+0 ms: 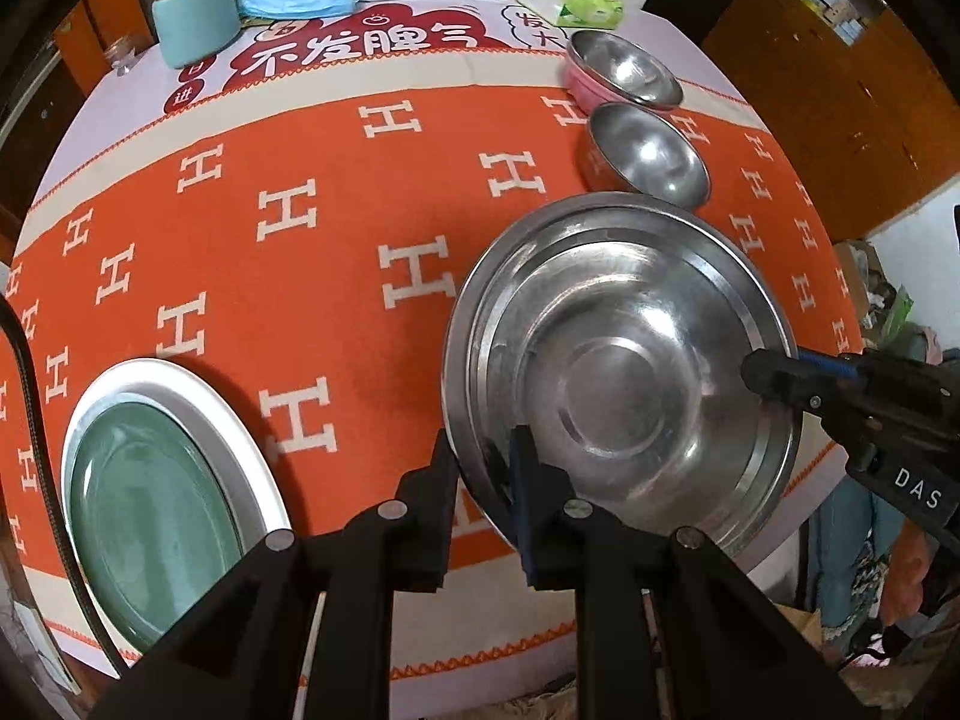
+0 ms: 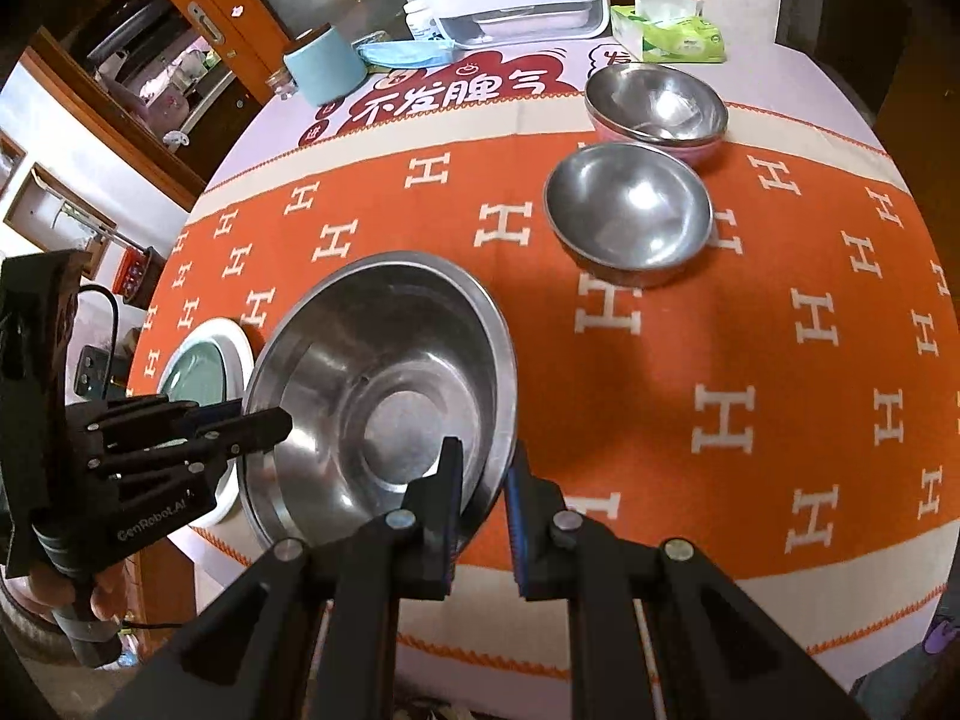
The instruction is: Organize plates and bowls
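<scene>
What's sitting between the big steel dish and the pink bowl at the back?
One smaller steel bowl stands between the big steel dish and the pink bowl; the right wrist view shows it most plainly.

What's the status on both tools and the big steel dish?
Left tool and right tool each straddle the large steel dish rim, opposite sides. Two steel bowls behind it, apart. Green plate left, clear.

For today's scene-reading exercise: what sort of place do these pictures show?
Probably a home dining room: a table under a patterned orange cloth, steel bowls, a tissue pack, and a wooden cabinet behind.
</scene>
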`<state>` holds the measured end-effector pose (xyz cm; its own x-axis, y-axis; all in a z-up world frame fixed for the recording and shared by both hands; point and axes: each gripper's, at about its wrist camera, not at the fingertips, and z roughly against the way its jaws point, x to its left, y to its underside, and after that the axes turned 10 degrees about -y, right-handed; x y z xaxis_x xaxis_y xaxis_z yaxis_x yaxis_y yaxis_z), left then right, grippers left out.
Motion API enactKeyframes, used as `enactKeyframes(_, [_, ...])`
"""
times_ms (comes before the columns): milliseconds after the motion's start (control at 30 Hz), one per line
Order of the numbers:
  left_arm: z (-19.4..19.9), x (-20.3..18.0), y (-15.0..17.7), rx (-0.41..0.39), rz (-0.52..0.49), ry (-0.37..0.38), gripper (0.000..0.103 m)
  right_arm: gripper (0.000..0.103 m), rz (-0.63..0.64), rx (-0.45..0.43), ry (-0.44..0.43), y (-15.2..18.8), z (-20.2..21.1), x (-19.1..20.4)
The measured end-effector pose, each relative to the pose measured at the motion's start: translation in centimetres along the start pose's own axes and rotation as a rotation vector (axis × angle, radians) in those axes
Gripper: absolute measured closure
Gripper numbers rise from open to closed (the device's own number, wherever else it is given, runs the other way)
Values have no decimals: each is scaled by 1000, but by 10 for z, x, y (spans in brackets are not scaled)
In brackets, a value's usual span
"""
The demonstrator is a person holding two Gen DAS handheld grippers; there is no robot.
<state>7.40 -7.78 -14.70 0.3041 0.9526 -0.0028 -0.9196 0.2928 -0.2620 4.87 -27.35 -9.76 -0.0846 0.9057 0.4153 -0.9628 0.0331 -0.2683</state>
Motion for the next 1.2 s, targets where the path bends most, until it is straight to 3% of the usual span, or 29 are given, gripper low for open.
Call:
enactKeyframes(433, [-15,-3,31,22,-34,-48,87,89,59,62,49,29,-25,10])
enactKeyframes(700, [-32,4,46,67,-39,-41,86,89,66,106,55,39,-42,13])
enactKeyframes(1033, [-48,-2,61,113,-119,-44,82,89,93,173,79,45,-57,18])
enactKeyframes(1200, [-48,-14,64,88,-173,-79,69,88,141,190,131,45,-61,25])
